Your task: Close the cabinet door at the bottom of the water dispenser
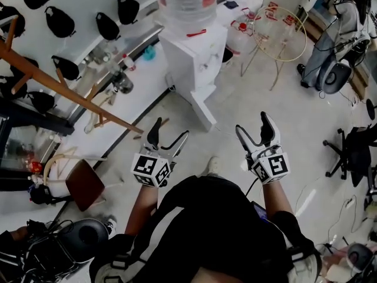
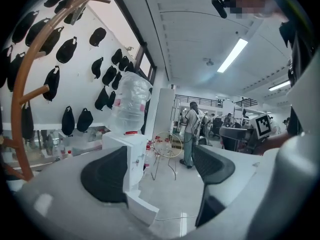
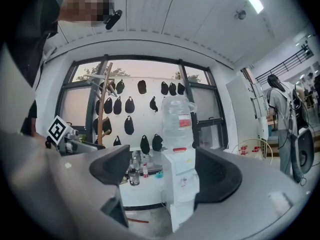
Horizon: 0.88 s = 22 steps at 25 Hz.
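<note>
A white water dispenser (image 1: pixel 194 58) with a clear bottle (image 1: pixel 187 2) on top stands ahead of me on the floor. Its bottom cabinet door (image 1: pixel 202 111) hangs open, swung out toward me. My left gripper (image 1: pixel 168 139) is open and empty, held just short of the door's left side. My right gripper (image 1: pixel 257 131) is open and empty too, to the right of the door. In the left gripper view the dispenser (image 2: pixel 125 156) and its open door (image 2: pixel 142 209) show between the pads. The right gripper view has the dispenser (image 3: pixel 180 184) framed between the jaws, farther off.
A white counter (image 1: pixel 118 81) with bottles runs left of the dispenser, below a wall of black caps. A wooden coat rack (image 1: pixel 53 84) leans at the left, a brown stool (image 1: pixel 85 184) under it. A round wire table (image 1: pixel 277 34) and office chairs (image 1: pixel 347 152) stand at the right. A person (image 2: pixel 190 134) stands far back.
</note>
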Each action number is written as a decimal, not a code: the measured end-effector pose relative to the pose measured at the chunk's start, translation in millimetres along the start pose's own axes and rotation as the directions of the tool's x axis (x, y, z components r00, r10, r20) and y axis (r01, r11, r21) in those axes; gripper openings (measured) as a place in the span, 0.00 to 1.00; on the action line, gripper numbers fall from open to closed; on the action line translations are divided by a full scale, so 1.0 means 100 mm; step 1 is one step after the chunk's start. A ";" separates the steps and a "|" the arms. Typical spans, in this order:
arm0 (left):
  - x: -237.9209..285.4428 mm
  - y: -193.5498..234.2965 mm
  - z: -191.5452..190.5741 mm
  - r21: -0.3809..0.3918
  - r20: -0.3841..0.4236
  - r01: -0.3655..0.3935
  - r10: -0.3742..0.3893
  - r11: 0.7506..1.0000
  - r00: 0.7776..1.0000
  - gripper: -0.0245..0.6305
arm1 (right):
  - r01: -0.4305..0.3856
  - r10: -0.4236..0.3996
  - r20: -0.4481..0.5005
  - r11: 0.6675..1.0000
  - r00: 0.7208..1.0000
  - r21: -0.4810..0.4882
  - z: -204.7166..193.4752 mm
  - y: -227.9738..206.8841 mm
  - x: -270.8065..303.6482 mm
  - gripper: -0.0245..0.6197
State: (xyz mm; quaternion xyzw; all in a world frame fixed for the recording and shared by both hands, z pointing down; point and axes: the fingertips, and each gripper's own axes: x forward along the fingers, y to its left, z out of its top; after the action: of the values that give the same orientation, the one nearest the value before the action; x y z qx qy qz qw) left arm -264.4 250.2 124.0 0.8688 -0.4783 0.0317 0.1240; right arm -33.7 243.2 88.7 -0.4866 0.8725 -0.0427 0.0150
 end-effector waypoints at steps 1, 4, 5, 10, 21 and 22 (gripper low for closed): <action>0.09 0.01 -0.02 -0.003 -0.007 -0.002 0.002 1.000 1.000 0.67 | -0.001 0.001 -0.004 1.000 1.000 0.004 -0.02 -0.07 0.03 0.66; 0.38 -0.01 -0.11 -0.016 -0.029 -0.007 0.007 1.000 1.000 0.67 | -0.002 0.003 -0.031 1.000 1.000 0.008 -0.11 -0.31 0.09 0.65; 0.47 -0.02 -0.14 -0.021 -0.039 -0.008 0.007 1.000 0.999 0.67 | -0.002 0.002 -0.042 1.000 0.999 0.011 -0.14 -0.39 0.10 0.65; 0.87 -0.10 -0.31 -0.039 -0.085 -0.010 0.006 0.999 0.996 0.66 | 0.018 -0.016 -0.077 0.999 0.997 0.030 -0.29 -0.85 0.11 0.64; 1.59 0.00 -1.03 -0.058 -0.206 0.023 -0.035 0.998 0.978 0.65 | 0.051 -0.034 -0.193 0.995 0.981 0.081 -0.99 -1.29 0.41 0.61; 1.64 0.04 -1.13 -0.069 -0.223 0.028 -0.043 0.997 0.974 0.65 | 0.059 -0.040 -0.210 0.995 0.977 0.083 -1.08 -1.29 0.44 0.61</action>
State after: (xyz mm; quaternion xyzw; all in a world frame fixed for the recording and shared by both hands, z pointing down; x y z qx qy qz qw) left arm -171.7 141.0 262.3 0.8635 -0.4465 0.1117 0.2061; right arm 45.4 144.2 208.5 -0.5000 0.8540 -0.1324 -0.0555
